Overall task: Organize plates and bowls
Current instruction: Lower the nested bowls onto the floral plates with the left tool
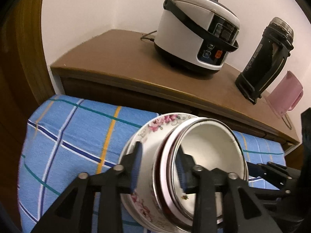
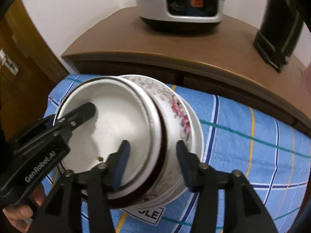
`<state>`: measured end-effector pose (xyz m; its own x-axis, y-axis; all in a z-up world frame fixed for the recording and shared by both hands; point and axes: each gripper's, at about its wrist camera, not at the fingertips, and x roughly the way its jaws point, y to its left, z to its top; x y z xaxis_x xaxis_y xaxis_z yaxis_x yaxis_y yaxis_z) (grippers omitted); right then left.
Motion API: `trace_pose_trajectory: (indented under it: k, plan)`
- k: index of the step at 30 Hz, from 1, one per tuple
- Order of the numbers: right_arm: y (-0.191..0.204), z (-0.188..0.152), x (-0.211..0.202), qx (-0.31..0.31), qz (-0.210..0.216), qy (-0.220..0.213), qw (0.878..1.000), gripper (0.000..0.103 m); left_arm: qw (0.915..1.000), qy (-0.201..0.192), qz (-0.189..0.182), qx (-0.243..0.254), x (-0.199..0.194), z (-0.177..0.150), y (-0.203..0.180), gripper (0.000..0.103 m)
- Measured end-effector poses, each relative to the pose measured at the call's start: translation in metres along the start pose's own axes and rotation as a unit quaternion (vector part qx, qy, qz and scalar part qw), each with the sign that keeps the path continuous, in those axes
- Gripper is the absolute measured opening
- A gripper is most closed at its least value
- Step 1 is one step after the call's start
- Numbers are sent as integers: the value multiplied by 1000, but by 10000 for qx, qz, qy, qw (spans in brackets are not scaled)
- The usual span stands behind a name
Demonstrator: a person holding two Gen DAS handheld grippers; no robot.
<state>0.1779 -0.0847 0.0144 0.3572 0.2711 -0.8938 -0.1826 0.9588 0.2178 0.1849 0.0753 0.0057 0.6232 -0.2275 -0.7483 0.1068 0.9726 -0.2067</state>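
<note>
My left gripper point(image 1: 158, 167) clamps the near rim of a nested stack of bowls point(image 2: 124, 128), one finger inside the white bowl point(image 1: 211, 145), one outside the floral bowl point(image 1: 155, 126). My right gripper point(image 2: 151, 161) pinches the opposite rim likewise. The stack hangs tilted above the blue checked cloth point(image 1: 77, 132), with a rice cooker point(image 1: 198, 31) on the cabinet point(image 1: 116, 62) behind.

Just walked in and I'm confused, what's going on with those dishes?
A person with a gripper in each hand is holding a nested stack of bowls tipped on its side above a blue plaid cloth. The left gripper and right gripper each straddle the stack's rims. A rice cooker sits on the wooden cabinet behind.
</note>
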Motion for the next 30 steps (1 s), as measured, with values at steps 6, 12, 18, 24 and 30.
trace_pose_trajectory:
  k: [6, 12, 18, 24, 30]
  plan:
    - [-12, -6, -20, 321, 281, -546, 9976, 53, 9995, -191, 194, 172, -6, 0, -5, 44]
    - [-21, -6, -43, 658, 406, -1209, 9896, 53, 9990, -361, 196, 177, -16, 1, -7, 44]
    - [-16, 7, -34, 763, 301, -1307, 9880, 53, 9987, -433, 208, 168, -17, 3, -8, 44]
    - [-7, 12, -19, 609, 91, -1268, 9900, 53, 9986, -467, 233, 73, -18, 6, -1, 45]
    - [-7, 13, -11, 588, 6, -1210, 9909, 53, 9987, -459, 205, -42, -17, 7, 4, 50]
